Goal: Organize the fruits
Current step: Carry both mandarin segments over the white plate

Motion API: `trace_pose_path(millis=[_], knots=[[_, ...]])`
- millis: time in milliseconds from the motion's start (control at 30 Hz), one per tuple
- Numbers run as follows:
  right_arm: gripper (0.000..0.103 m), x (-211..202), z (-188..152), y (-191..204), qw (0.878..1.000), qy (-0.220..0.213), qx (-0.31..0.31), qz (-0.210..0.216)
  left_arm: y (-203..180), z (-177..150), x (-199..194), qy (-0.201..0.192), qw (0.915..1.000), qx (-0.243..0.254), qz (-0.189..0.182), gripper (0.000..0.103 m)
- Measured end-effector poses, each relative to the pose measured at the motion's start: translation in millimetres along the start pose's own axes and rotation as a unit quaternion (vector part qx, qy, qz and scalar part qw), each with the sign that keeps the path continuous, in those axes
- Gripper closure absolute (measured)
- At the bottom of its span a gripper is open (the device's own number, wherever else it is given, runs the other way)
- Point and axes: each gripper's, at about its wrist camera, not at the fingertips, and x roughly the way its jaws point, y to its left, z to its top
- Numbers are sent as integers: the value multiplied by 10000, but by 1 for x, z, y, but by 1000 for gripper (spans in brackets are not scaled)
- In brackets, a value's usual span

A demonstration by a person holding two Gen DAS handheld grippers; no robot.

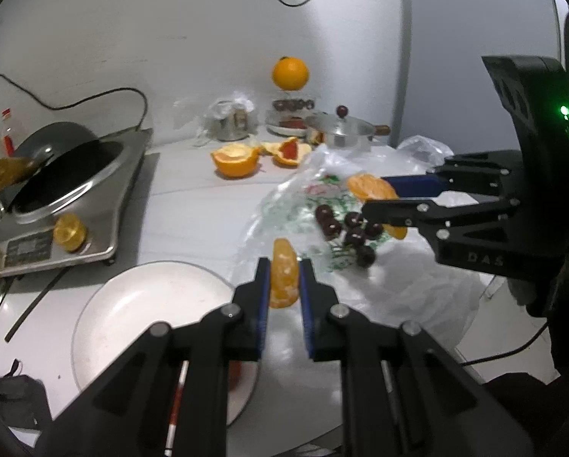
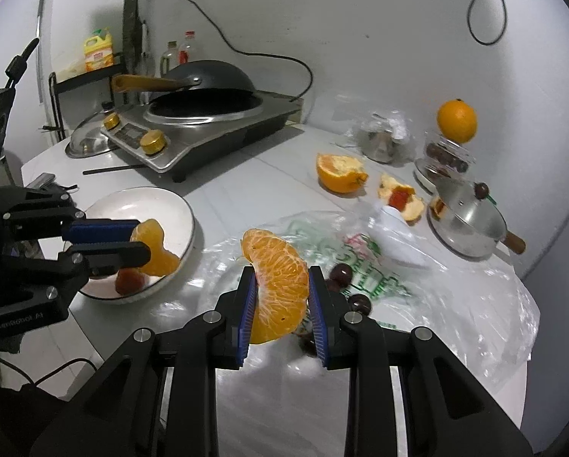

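Jaws of left gripper (image 1: 283, 278) clamping orange segment (image 1: 283, 266), right gripper (image 2: 280, 289) clamping larger piece (image 2: 278, 285), cherries (image 2: 341, 274) partly hidden behind.

Left gripper (image 1: 283, 285): matte black linkage arms, silver round screws at pivots; blue ribbed pads (image 1: 263, 304) on inner finger faces; pale lettering on side of body, blurred; thin black cable trailing below. Right gripper (image 2: 280, 297): same black frame, silver screws, blue pads; green indicator light (image 1: 563, 110) on curved black housing.
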Motion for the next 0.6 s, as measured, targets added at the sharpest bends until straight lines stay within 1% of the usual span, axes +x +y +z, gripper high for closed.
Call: trace_pose_path(millis=[233, 600], knots=[[75, 10, 10, 23, 9998, 54, -164, 122, 27, -10, -11, -42, 9996, -198, 195, 88], [75, 30, 21, 55, 9984, 149, -391, 393, 62, -26, -21, 10, 9980, -436, 464, 88]])
